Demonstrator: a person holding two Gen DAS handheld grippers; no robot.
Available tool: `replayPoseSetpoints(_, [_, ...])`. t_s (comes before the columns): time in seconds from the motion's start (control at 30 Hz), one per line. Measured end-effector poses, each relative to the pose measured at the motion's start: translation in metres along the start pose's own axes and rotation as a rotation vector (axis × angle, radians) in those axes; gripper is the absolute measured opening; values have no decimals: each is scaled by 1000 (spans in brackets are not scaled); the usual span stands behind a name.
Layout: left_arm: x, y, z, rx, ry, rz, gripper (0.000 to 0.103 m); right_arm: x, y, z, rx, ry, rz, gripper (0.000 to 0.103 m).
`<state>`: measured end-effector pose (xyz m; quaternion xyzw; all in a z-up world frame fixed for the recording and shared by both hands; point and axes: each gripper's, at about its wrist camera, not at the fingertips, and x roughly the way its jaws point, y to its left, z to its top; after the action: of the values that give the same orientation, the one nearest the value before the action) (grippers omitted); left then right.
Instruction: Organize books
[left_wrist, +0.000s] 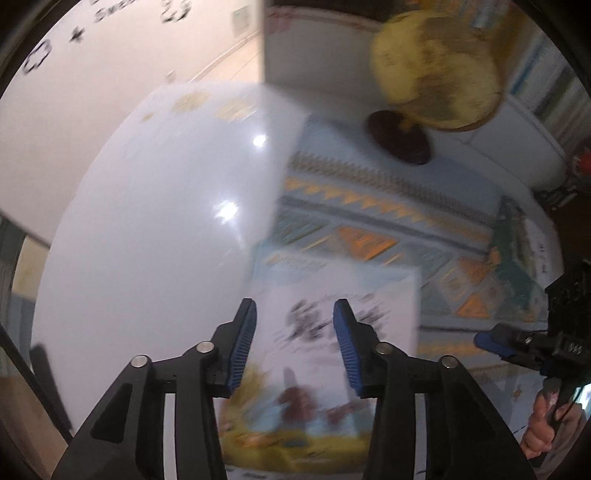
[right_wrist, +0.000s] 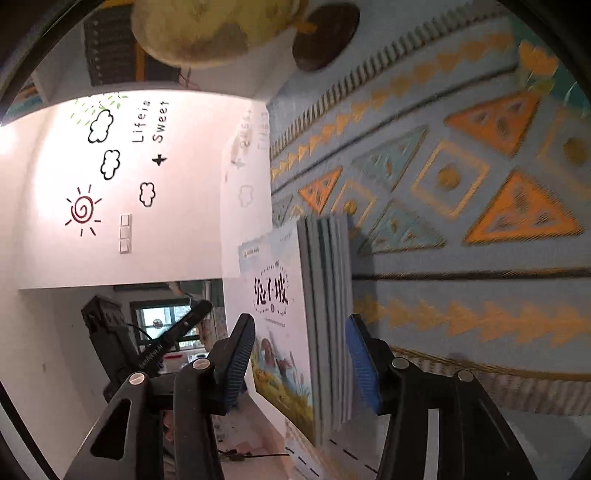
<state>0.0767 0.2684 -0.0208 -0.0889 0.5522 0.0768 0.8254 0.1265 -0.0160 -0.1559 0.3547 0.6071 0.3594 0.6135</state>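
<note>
- The stack of books (right_wrist: 325, 317) lay on the patterned tablecloth (right_wrist: 461, 206), its illustrated cover uppermost and its spines squared up; it sat near the table edge, well apart from the globe (left_wrist: 436, 70) on its dark base (left_wrist: 399, 138).
- The right gripper (right_wrist: 301, 360) straddled the stack with both pads apart; neither pad looked pressed on the books, so the jaws stood open around them.
- The left gripper (left_wrist: 293, 345) hung over the top cover (left_wrist: 332, 369), jaws parted and holding nothing; the view was blurred.
- By my reading, the step in hand was letting go of a stack just gathered and aligned; both grippers seemed to be clearing it.
- The next move called for backing straight off without nudging the pile; a dragging pad could fan the spines out again.
</note>
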Motion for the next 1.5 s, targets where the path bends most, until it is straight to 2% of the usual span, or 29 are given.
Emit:
replayPoseSetpoints(0.13, [1,-62,25,93,-42,-81,76,-48,-14,8,10,-80,-27,50])
replayPoseSetpoints(0.33, [39,-183,52,264,-2,-182,76,-119,-50,9,71,-248,-93,50])
replayPoseSetpoints(0.53, [89,-322,82,472,34,-265,76,-190,-114,13,209,-417,-153,50])
replayPoseSetpoints(0.63, [109,-375,94,557,18,-308,76,-209,-137,10,245,-480,-219,50])
replayPoseSetpoints(0.8, [157,-458,125,706,45,-332,76,-230,-162,20,269,-570,-248,50])
replayPoseSetpoints(0.9, [183,-491,137,769,102,-351,76,-231,-167,30,229,-603,-300,50])
replayPoseSetpoints(1.0, [204,-514,139,826,135,-311,76,-227,-178,40,249,-588,-279,50])
replayPoseSetpoints(1.1, [217,-530,132,904,153,-241,76,-224,-183,46,235,-584,-265,50])
replayPoseSetpoints(1.17, [222,-534,120,966,196,-239,78,-222,-180,50,211,-580,-282,50])
replayPoseSetpoints(1.2, [218,-534,115,989,194,-262,76,-222,-179,51,208,-581,-285,50])
replayPoseSetpoints(1.3, [208,-535,95,1078,215,-264,75,-224,-185,50,223,-588,-256,50])
replayPoseSetpoints(1.4, [193,-531,65,1158,239,-280,74,-228,-191,48,244,-598,-206,50])
replayPoseSetpoints(1.5, [174,-519,28,1222,267,-330,75,-230,-191,46,250,-582,-206,50])
